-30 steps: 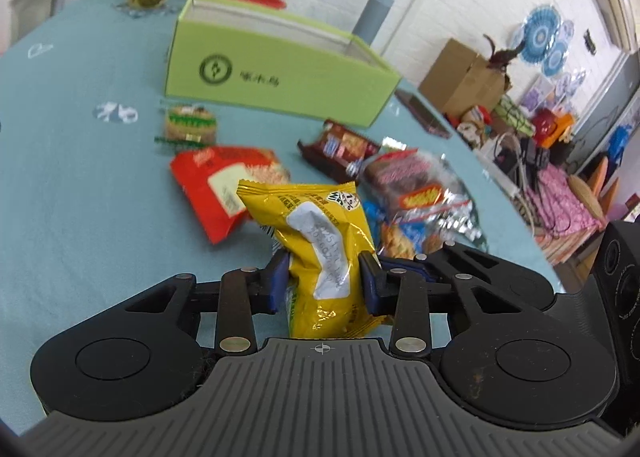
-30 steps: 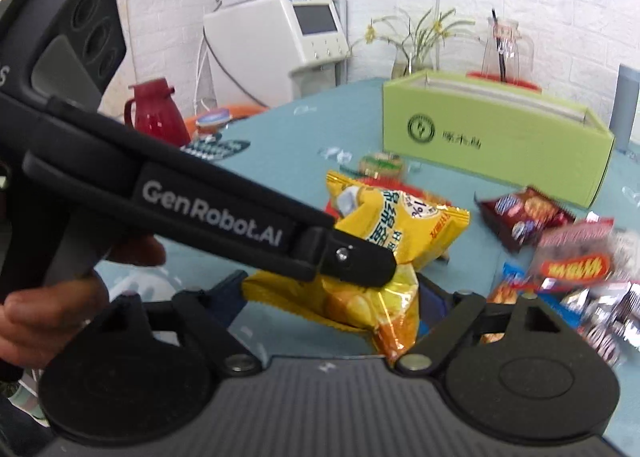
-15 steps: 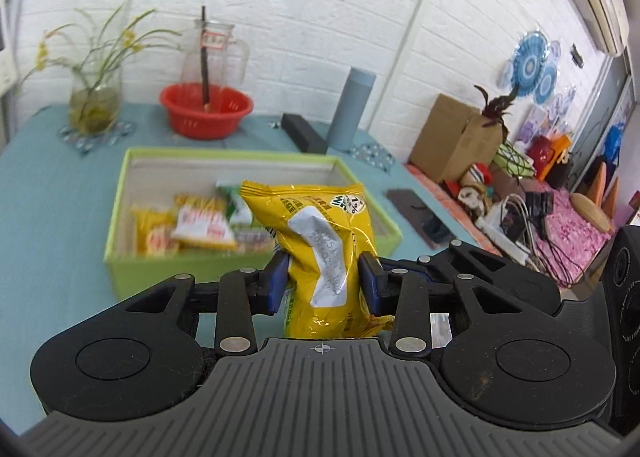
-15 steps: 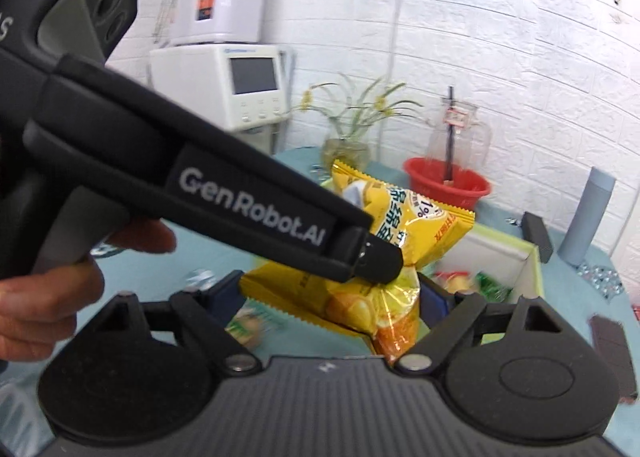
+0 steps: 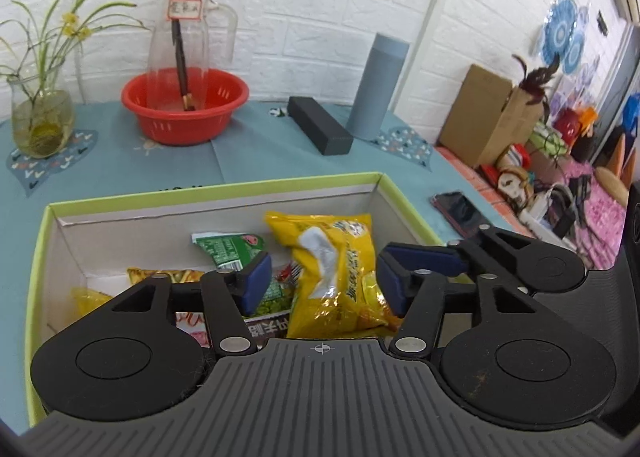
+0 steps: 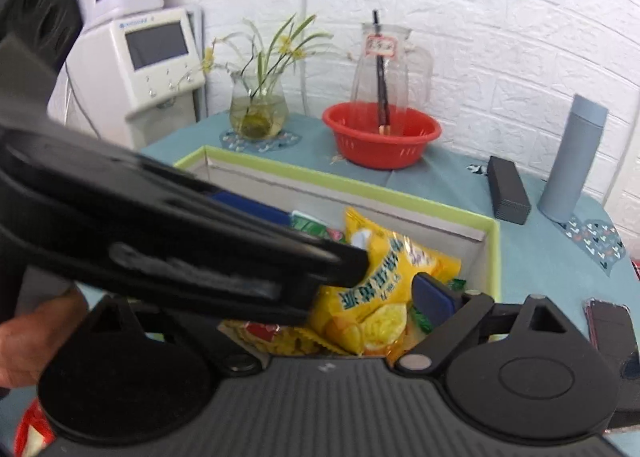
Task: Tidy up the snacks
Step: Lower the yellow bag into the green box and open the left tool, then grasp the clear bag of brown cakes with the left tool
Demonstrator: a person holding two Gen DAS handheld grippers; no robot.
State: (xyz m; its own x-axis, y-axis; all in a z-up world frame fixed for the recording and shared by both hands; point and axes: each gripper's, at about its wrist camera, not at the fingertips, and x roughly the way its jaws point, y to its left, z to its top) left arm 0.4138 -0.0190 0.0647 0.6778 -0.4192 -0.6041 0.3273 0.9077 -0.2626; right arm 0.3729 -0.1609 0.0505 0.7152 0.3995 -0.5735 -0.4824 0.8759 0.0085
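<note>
The green-rimmed box point(image 5: 216, 189) holds several snack packs, among them a green pack point(image 5: 228, 247). A yellow chip bag point(image 5: 336, 269) stands in the box between my left gripper's point(image 5: 324, 275) blue pads, which are spread apart and off it. The left gripper is open over the box. In the right wrist view the same yellow chip bag point(image 6: 384, 277) lies in the box point(image 6: 496, 249). My right gripper point(image 6: 352, 293) is open; its right pad point(image 6: 434, 295) shows, and the left gripper's body point(image 6: 160, 241) hides its left finger.
Behind the box stand a red basin point(image 5: 184, 113) with a glass pitcher point(image 5: 184, 21), a flower vase point(image 5: 40, 117), a black bar point(image 5: 320, 125) and a grey-blue bottle point(image 5: 378, 85). A phone point(image 5: 458, 211) lies right of the box. A white appliance point(image 6: 156, 61) stands at the left.
Both grippers carried the yellow bag from above the table to over the box, then opened. The bag now rests in the box, released.
</note>
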